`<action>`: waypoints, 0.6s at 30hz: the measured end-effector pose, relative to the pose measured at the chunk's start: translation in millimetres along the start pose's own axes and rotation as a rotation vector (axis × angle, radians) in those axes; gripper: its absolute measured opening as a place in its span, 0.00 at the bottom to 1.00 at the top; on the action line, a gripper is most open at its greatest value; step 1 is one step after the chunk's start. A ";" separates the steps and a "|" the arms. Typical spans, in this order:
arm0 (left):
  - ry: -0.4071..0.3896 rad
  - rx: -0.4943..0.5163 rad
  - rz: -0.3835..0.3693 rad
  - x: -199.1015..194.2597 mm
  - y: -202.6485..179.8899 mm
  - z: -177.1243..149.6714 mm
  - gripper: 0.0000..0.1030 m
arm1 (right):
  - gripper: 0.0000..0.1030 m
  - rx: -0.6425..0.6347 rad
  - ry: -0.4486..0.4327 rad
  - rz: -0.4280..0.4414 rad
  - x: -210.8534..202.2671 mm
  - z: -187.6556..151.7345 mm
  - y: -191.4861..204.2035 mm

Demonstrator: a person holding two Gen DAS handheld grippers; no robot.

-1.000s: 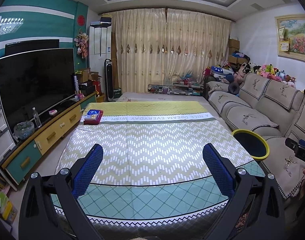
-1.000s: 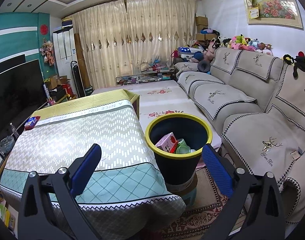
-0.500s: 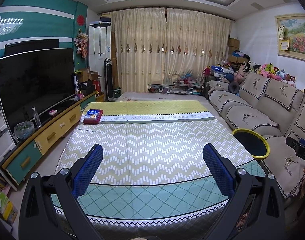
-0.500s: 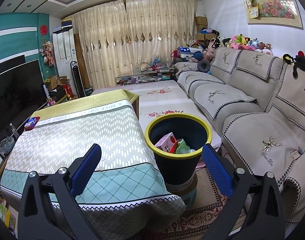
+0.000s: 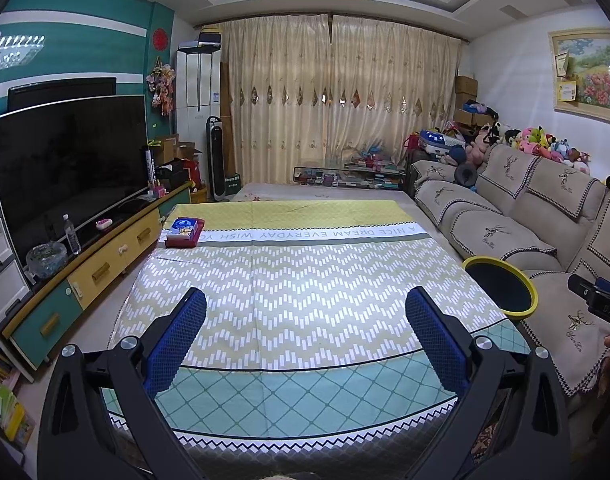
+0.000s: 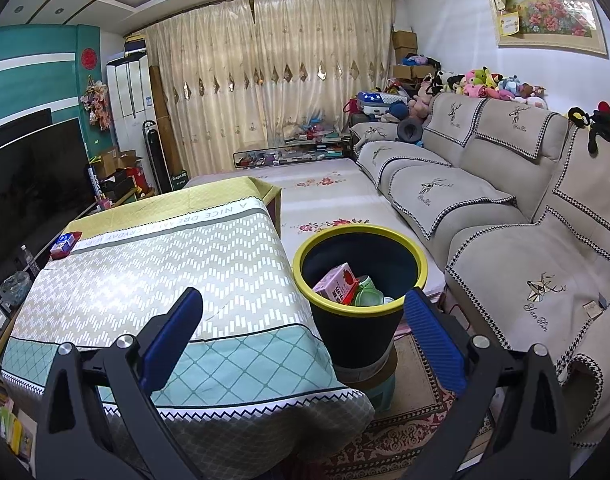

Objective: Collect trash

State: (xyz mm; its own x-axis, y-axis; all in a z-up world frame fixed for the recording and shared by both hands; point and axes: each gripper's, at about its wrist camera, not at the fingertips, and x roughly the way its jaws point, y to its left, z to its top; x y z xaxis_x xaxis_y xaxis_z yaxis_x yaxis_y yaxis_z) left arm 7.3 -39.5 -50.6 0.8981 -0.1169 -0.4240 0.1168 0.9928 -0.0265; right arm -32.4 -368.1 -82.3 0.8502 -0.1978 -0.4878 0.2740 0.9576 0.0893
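The left claw (image 5: pixel 305 336) hangs above the near edge of the desk (image 5: pixel 305 280), its blue-padded fingers (image 5: pixel 177 340) spread wide with nothing between them. Under it the desk wears a cloth with a zigzag pattern in the middle, a teal diamond band along the near edge and a yellow band at the far end. A red tray (image 5: pixel 184 233) holding a blue-and-white packet sits on the far left corner of the desk, just where the yellow band begins.

The right claw (image 6: pixel 303 330) is likewise spread and holds nothing. It hovers at the near right corner of the desk (image 6: pixel 145 280), with the trash bin (image 6: pixel 359 268) showing between its fingers. The bin is dark with a yellow rim and stands on the floor just beside the right edge of the desk, between the desk and the sofa (image 6: pixel 505 216), raised on a small stand. Inside it lie a pink drink carton (image 6: pixel 337 286) and a pale green container (image 6: pixel 367 294), touching one another. In the left view the same bin (image 5: pixel 501 288) appears at the right edge of the desk, and its contents cannot be seen from there.

A television (image 5: pixel 65 168) stands on a low cabinet along the left wall.
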 end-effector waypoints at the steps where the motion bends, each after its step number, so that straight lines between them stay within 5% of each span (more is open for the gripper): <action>1: 0.001 -0.001 -0.002 0.4 0.3 -0.5 0.95 | 0.93 0.001 0.000 0.000 0.2 -0.5 0.1; 18: 0.014 -0.003 -0.007 5.2 0.2 -2.6 0.95 | 0.93 0.003 0.004 0.004 2.4 -1.6 2.0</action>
State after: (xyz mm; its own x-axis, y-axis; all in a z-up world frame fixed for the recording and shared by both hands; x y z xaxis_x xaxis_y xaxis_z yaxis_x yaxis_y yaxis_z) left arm 10.9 -39.8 -55.2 0.8912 -0.1234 -0.4364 0.1215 0.9921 -0.0324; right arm -30.5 -366.3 -84.7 0.8496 -0.1929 -0.4909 0.2718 0.9578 0.0940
